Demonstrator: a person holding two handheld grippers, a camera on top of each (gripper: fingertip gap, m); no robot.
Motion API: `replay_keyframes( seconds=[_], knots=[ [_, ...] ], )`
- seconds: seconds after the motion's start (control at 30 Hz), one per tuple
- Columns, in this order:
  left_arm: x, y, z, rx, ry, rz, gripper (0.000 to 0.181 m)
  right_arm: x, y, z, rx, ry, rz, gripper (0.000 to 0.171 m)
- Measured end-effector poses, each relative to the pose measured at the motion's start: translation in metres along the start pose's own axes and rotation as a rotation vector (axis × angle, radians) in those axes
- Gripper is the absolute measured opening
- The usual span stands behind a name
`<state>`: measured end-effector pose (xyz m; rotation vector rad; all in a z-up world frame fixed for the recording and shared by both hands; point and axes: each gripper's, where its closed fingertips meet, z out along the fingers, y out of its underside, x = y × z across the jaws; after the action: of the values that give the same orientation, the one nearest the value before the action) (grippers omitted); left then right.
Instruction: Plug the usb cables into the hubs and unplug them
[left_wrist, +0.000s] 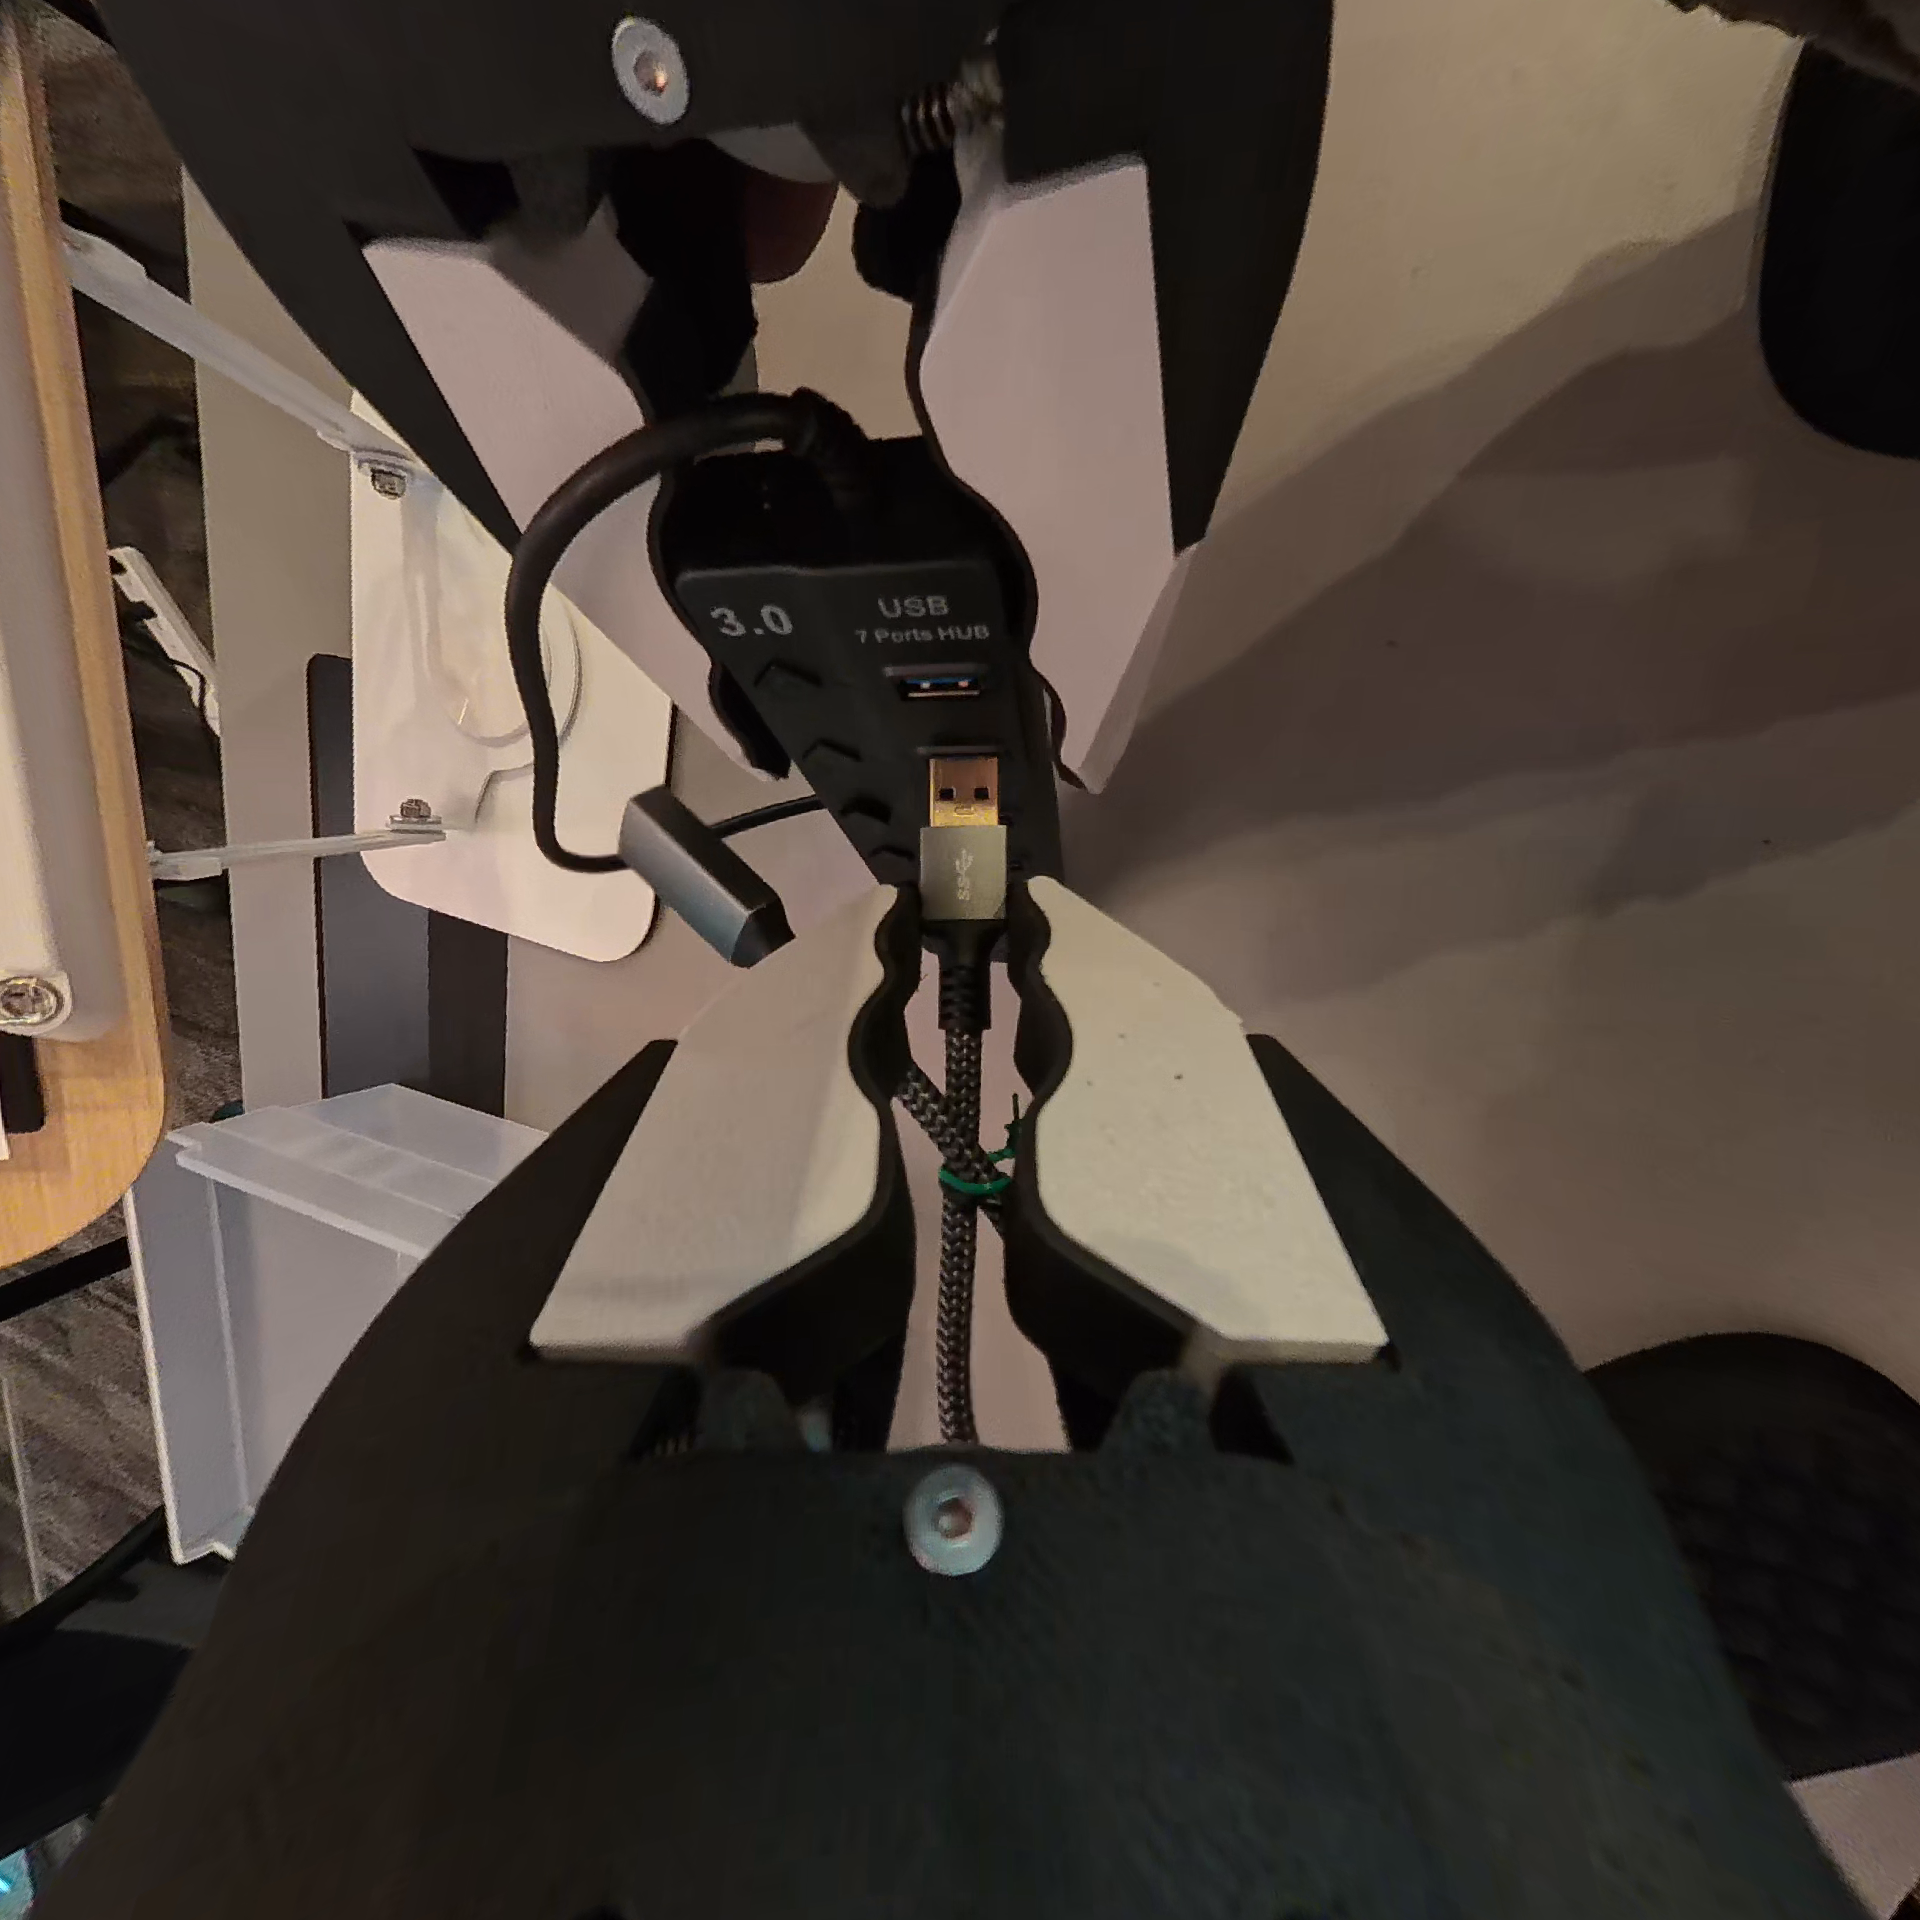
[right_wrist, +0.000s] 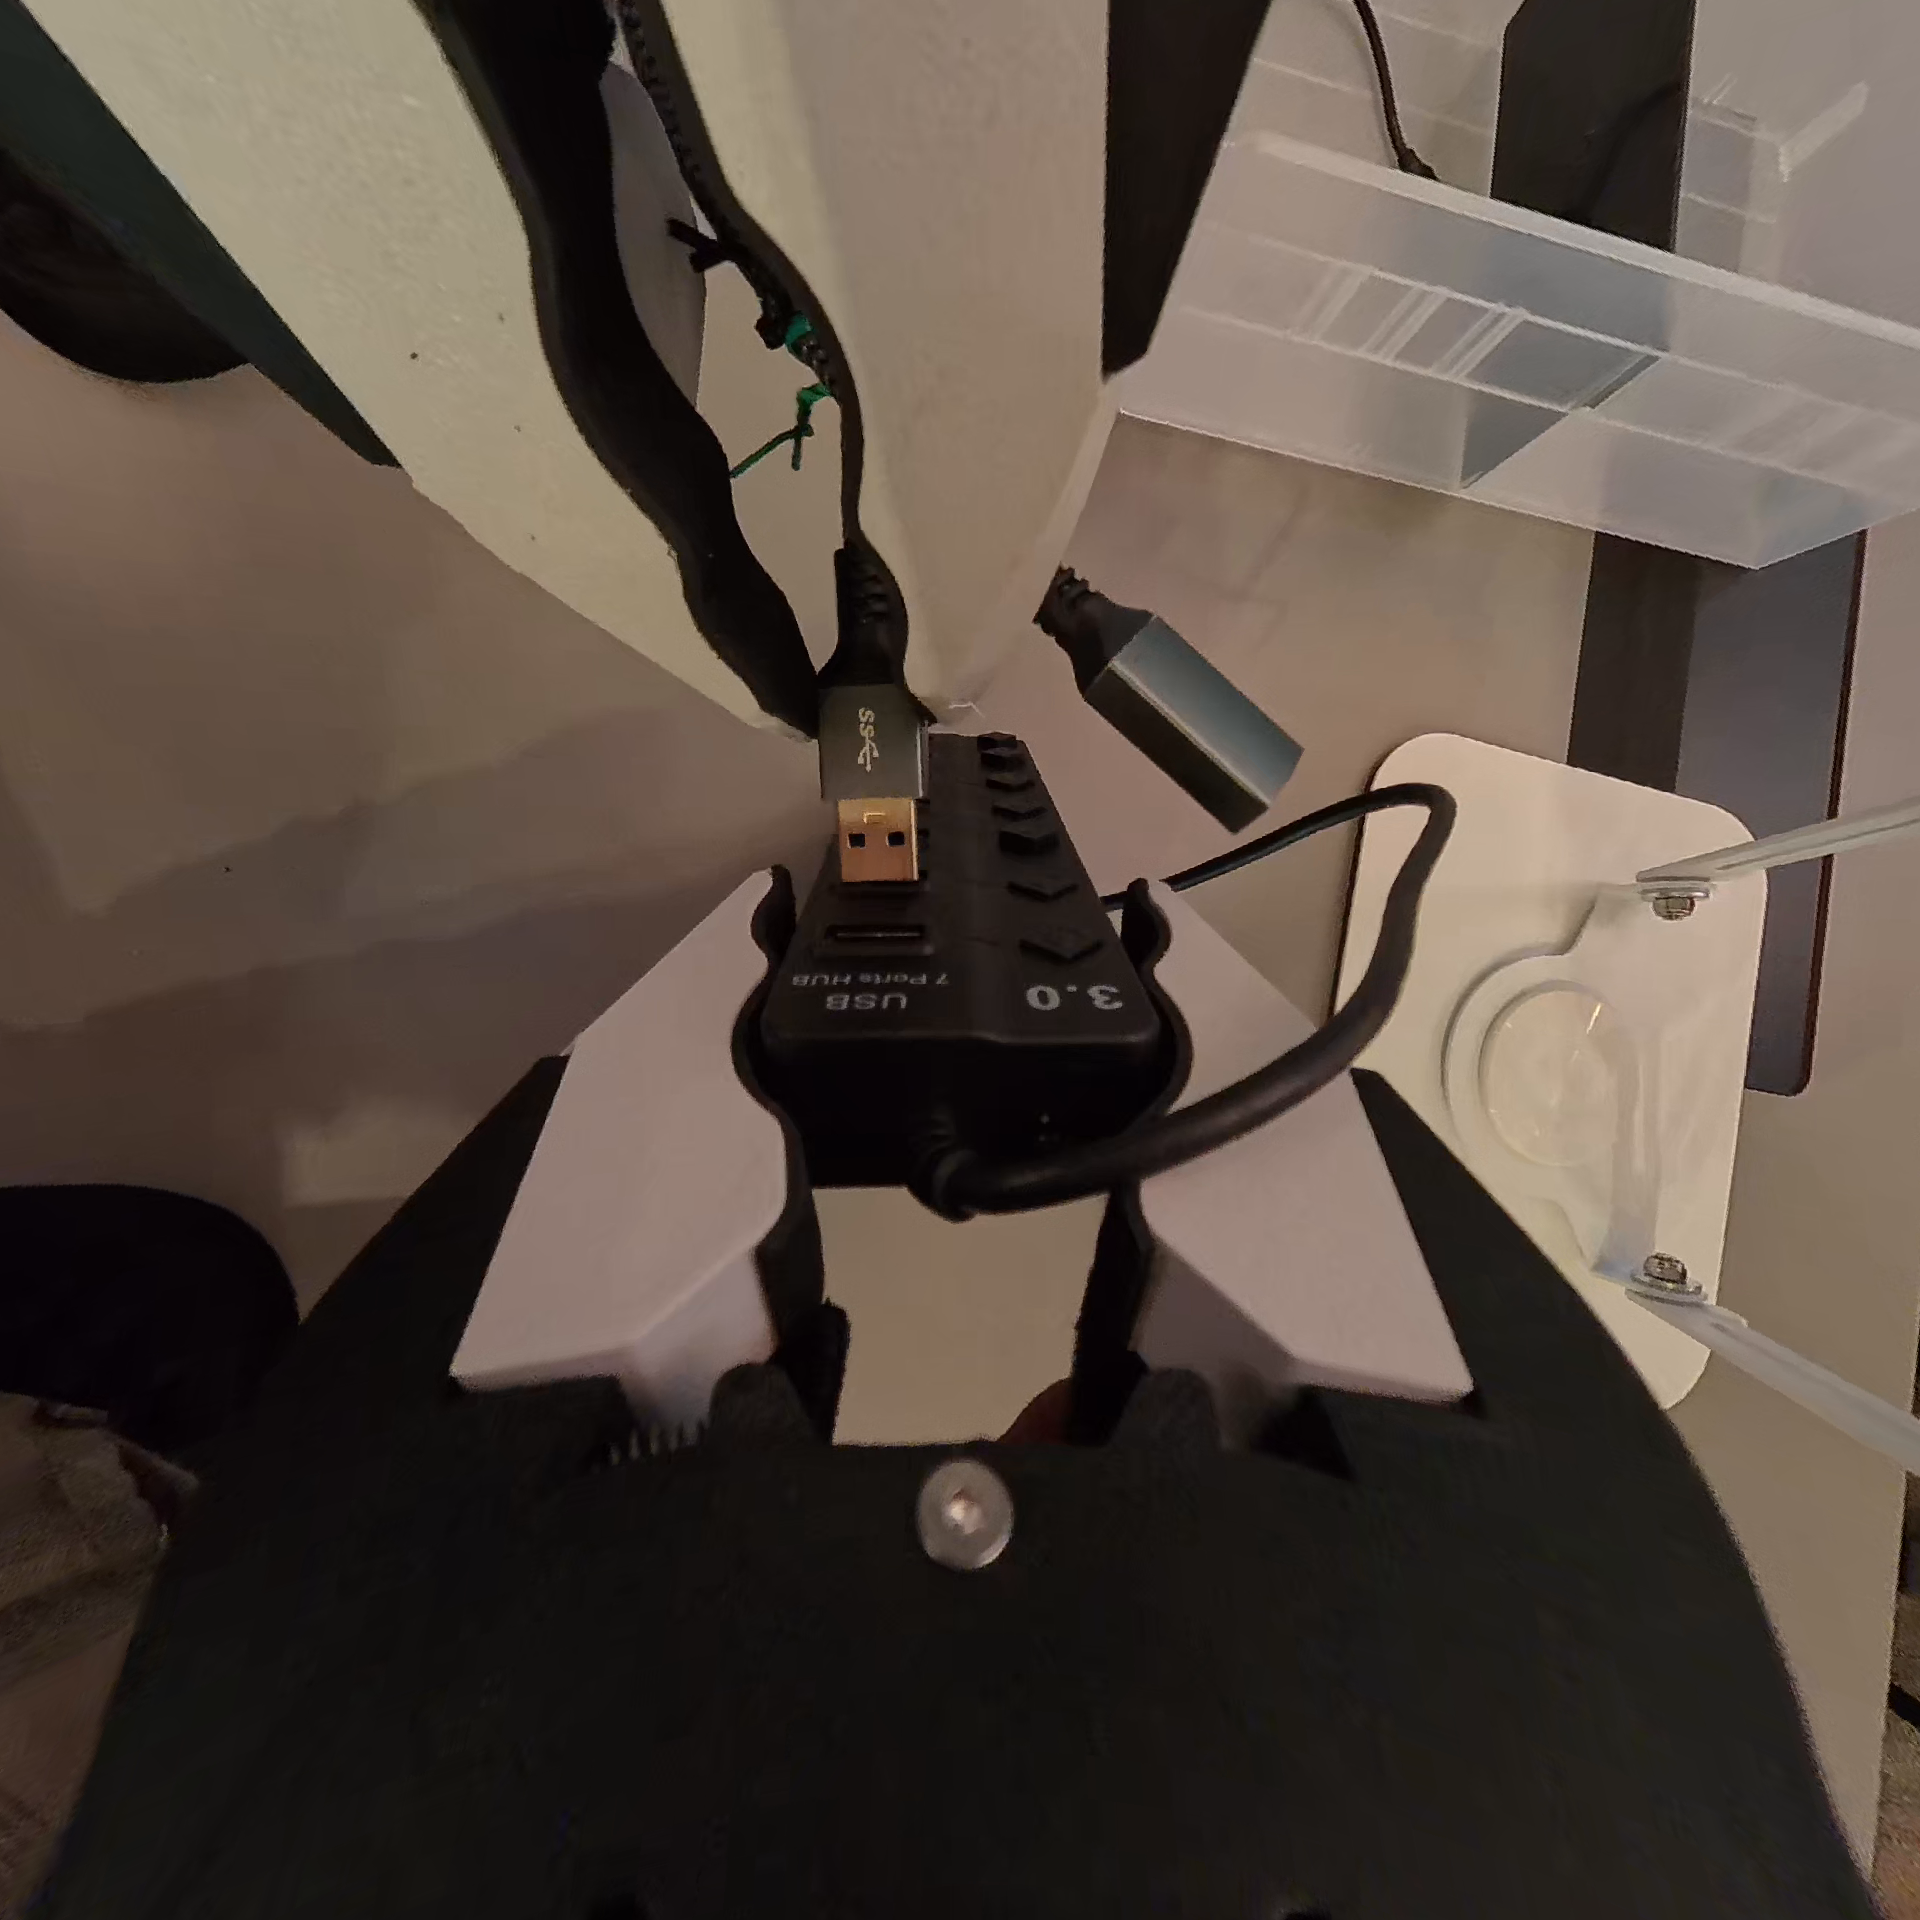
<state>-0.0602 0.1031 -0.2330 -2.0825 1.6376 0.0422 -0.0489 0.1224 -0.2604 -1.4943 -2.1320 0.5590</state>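
The left gripper (left_wrist: 961, 914) is pinching a braided cable (left_wrist: 961, 1247) just behind its grey plug (left_wrist: 964, 868), jaws closed tight on it. The plug's gold tip (left_wrist: 964, 795) is pointing at the black hub (left_wrist: 883, 644) and sitting at the mouth of the second port in the row; it is mostly bare metal, and I cannot tell whether any of it is inside. The blue port (left_wrist: 933, 686) beside it is showing empty. A green tie (left_wrist: 971, 1179) is wrapping the cable between the fingers.

The right gripper (right_wrist: 961, 935) is clamping the hub (right_wrist: 966, 997) by its sides near the cord end, jaws closed on it. The hub's own black cord (right_wrist: 1299, 1070) is looping away, with its grey plug (right_wrist: 1184, 717) dangling free beside the hub. Both grippers are facing each other above a pale table (right_wrist: 260, 831), with a clear plastic bin (right_wrist: 1507, 343) standing near.
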Motion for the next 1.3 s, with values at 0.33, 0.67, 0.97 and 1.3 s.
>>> replay_keyframes(
  seconds=[0.33, 0.67, 0.97, 1.3],
  knots=[
    [-0.0031, -0.0015, -0.0016, 0.01, -0.019, -0.007, 0.016, 0.0013, -0.0042, -0.0038, 0.04, 0.002, 0.01, 0.061],
    [-0.0048, -0.0028, -0.003, 0.0, -0.033, 0.002, 0.016, 0.0041, -0.0032, -0.0023, 0.027, 0.019, 0.004, 0.061],
    [-0.0054, 0.0002, -0.0032, -0.055, -0.035, 0.021, 0.016, 0.0055, -0.0051, -0.001, 0.032, 0.024, 0.0, 0.061],
    [-0.0098, -0.0059, -0.0029, 0.031, -0.077, 0.044, 0.016, 0.0083, -0.0061, -0.0074, 0.081, 0.032, 0.005, 0.061]
  ],
)
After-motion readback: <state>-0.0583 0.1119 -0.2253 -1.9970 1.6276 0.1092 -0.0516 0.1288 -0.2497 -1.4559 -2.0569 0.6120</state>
